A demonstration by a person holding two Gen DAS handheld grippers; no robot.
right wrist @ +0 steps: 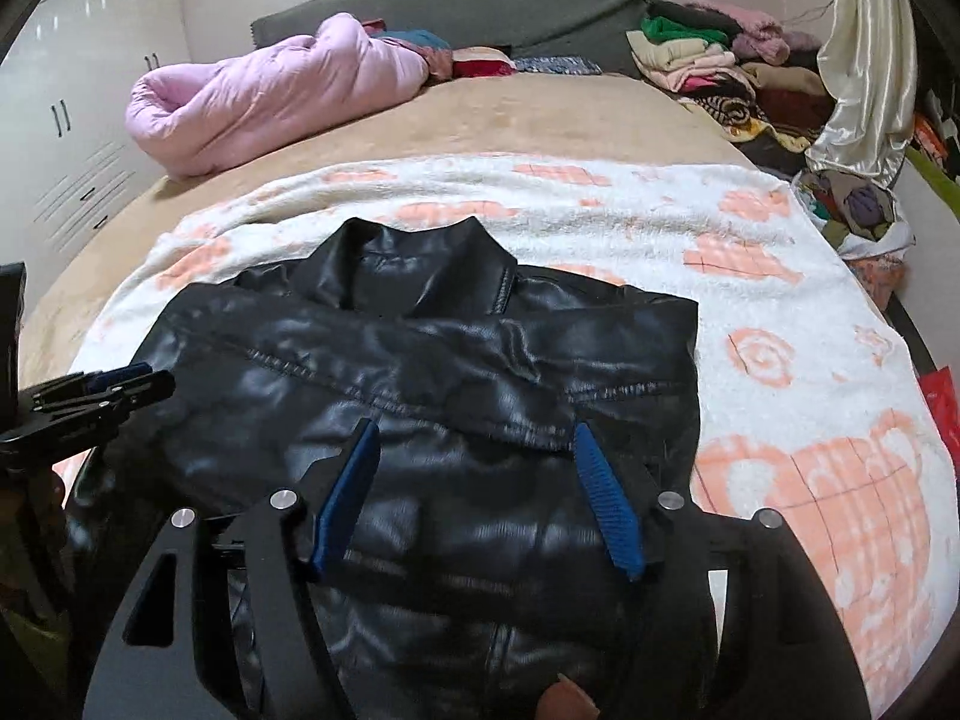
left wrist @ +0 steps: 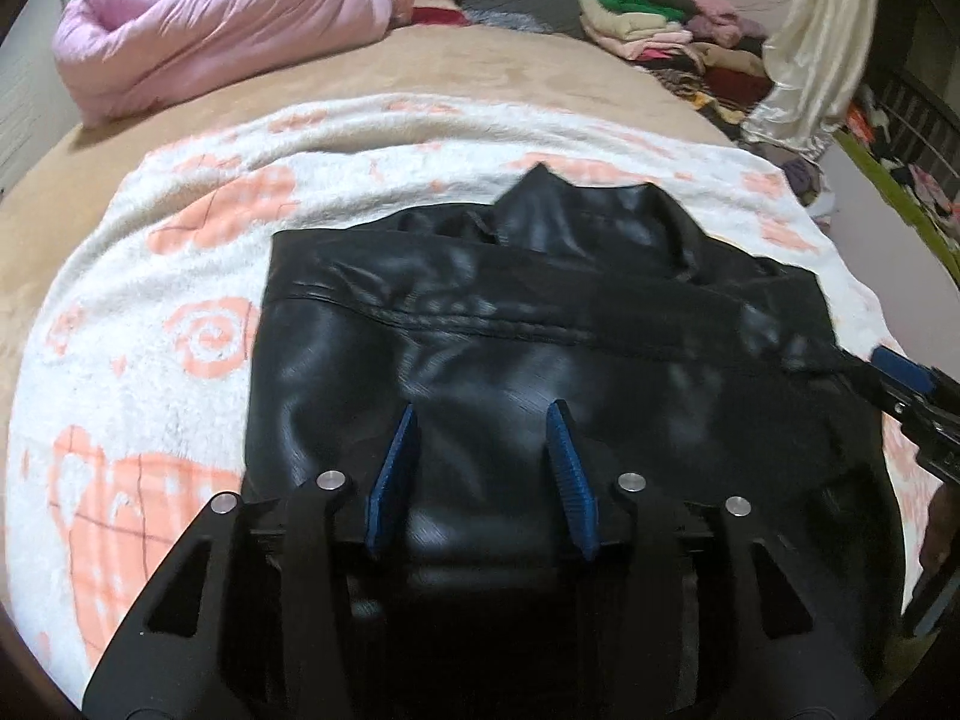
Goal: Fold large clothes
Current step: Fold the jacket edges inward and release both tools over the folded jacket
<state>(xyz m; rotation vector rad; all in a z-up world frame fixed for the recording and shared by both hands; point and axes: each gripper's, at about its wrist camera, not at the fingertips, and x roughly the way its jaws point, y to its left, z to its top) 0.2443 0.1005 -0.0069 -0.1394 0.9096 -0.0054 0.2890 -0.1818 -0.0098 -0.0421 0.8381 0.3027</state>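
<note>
A black leather jacket [left wrist: 540, 324] lies partly folded on a white and peach blanket [left wrist: 180, 312], collar away from me, with a sleeve laid across the chest. It also shows in the right wrist view [right wrist: 432, 372]. My left gripper [left wrist: 486, 414] is open just above the jacket's lower middle, nothing between its blue pads. My right gripper [right wrist: 474, 429] is open above the jacket near the sleeve edge. The right gripper shows at the right edge of the left wrist view [left wrist: 906, 384]. The left gripper shows at the left edge of the right wrist view [right wrist: 102, 390].
The blanket [right wrist: 780, 312] lies on a tan bed [left wrist: 420, 66]. A rolled pink quilt [left wrist: 210, 36] lies at the far left. Stacks of folded clothes [left wrist: 666, 30] sit at the far right beside a cream satin cloth [left wrist: 822, 42]. White cupboards [right wrist: 78, 120] stand at the left.
</note>
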